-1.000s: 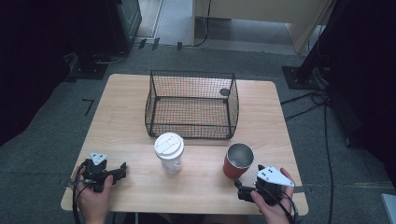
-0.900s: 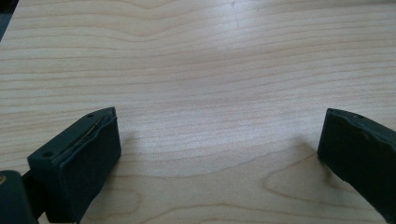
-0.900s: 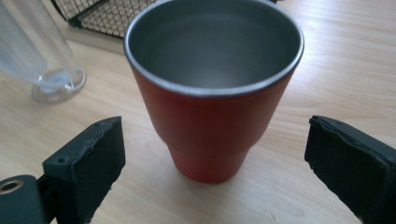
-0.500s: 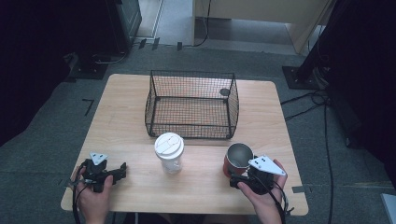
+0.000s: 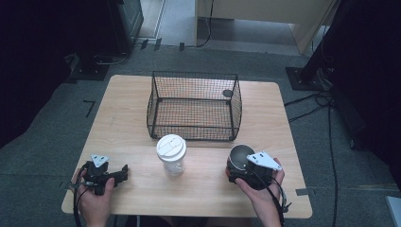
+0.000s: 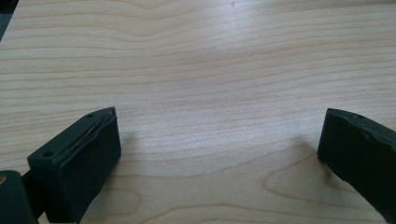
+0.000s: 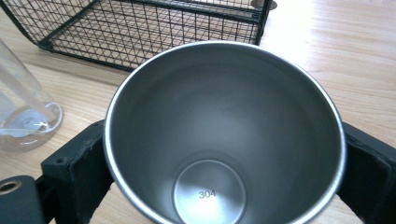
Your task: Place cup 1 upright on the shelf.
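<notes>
In the high view a light wooden table [image 5: 127, 109] sits in the middle of the frame on a grey floor. A black wire basket [image 5: 194, 105] stands on the table's upper centre. Just below it, near the centre of the frame, stands a clear cup with a white lid [image 5: 171, 153], close to the basket's front edge but not touching it.

At the lower right of the high view, the right hand-held gripper [image 5: 247, 165] is held by a hand [image 5: 259, 189] and sits against a steel cup [image 5: 239, 155], which stands upright on the table below the basket's right front corner. In the right gripper view the steel cup [image 7: 224, 135] lies between the two black jaws, one on each side of its wall; the jaws appear to press the cup, so the gripper is grasping it. Its inside is bare metal, with "304" stamped on the bottom. The basket [image 7: 140, 28] runs across the top of that view and the clear cup [image 7: 23, 112] is at the left edge.

At the lower left of the high view, the left hand-held gripper [image 5: 111, 174] rests low over the table in the other hand [image 5: 94, 201]. In the left gripper view its jaws stand wide apart, released, with bare wood grain [image 6: 210, 84] between them.
</notes>
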